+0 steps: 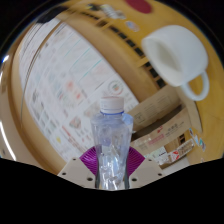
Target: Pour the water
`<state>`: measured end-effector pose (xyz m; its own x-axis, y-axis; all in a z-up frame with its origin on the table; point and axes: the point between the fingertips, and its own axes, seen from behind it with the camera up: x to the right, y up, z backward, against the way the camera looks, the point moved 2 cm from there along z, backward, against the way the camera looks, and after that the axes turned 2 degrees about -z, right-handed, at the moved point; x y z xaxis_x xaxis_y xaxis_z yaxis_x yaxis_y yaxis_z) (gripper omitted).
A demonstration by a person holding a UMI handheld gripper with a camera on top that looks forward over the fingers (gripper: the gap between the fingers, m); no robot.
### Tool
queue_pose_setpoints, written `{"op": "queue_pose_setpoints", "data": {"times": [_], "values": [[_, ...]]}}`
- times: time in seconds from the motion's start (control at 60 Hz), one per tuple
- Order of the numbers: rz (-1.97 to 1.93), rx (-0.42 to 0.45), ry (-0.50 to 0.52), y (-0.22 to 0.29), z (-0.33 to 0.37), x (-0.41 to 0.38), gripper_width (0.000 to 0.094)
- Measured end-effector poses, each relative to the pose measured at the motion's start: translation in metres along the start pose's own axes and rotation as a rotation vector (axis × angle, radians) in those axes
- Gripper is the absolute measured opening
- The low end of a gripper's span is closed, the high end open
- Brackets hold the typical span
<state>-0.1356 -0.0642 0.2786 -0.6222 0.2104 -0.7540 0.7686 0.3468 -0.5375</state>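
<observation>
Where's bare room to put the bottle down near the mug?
Bare wood lies between the bottle, held in the gripper, and the white mug. Crowded: packets beside the bottle and the printed sheet on its other side.

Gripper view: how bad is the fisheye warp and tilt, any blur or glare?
Gripper view: strong fisheye, the scene tilted, the table edge bowing; the white mug stretched near the border; the water bottle, held between the tool's pads, is sharp enough, with soft highlights on the clear plastic; background shelves slightly soft.
</observation>
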Motion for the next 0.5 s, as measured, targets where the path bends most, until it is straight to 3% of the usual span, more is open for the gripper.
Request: {"op": "queue_pose_setpoints", "data": {"times": [0.183,0.35,0.5], "values": [[-0.154,0.091,-0.044,0.053,0.016,0.041,0.0318],[-0.071,0.016,-0.085,0.039,0.010,0.030,0.0319],[0.346,-0.095,-0.114,0.010,-0.008,-0.025,0.0322]]}}
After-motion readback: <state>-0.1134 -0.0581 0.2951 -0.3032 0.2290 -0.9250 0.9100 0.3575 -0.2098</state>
